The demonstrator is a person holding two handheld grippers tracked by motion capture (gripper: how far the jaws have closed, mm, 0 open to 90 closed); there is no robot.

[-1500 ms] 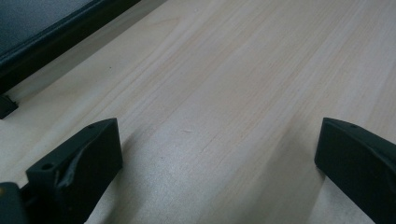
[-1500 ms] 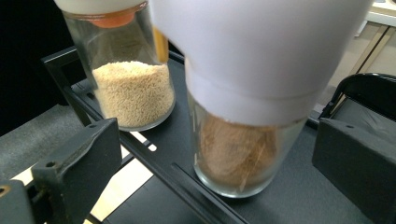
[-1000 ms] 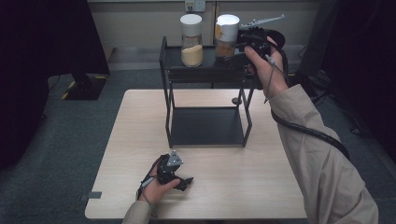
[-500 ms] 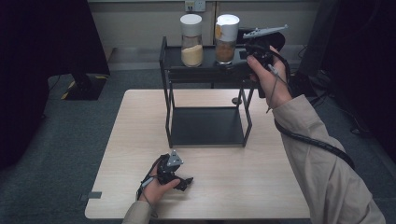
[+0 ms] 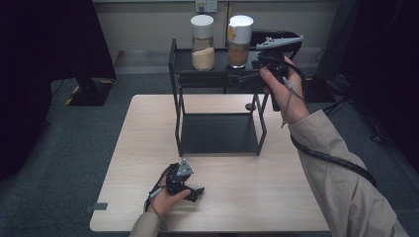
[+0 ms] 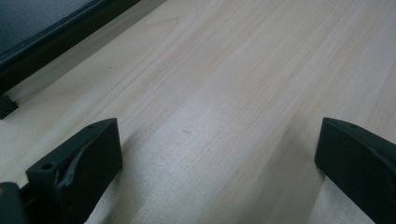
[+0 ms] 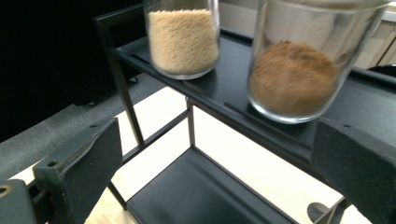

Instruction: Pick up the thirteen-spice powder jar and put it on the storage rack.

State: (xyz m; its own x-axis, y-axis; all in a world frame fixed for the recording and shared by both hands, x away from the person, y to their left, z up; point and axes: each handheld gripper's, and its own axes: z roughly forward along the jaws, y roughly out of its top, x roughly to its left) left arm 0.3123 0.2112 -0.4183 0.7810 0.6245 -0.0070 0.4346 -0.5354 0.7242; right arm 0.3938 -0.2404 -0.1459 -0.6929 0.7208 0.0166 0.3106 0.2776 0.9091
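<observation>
Brown-powder glass jar with white lid (image 5: 239, 41) stands on the top shelf of the black metal rack (image 5: 216, 78), just beside the pale-grain glass jar (image 5: 202, 42). Right hand-held gripper (image 7: 212, 172) — jaws wide apart, empty — hangs near the rack's right end. Left hand-held gripper (image 6: 217, 154) rests on the light wooden desk (image 5: 138, 148) in front of the rack, jaws spread.

I saw a pale wooden table (image 5: 148, 148) on grey carpet (image 5: 59, 163) | a cream wall (image 5: 148, 24) ran behind, with a socket (image 5: 207, 5) near its top | dark furniture (image 5: 44, 44) stood left, more dark shapes (image 5: 380, 59) right | lighting was dim and even.
</observation>
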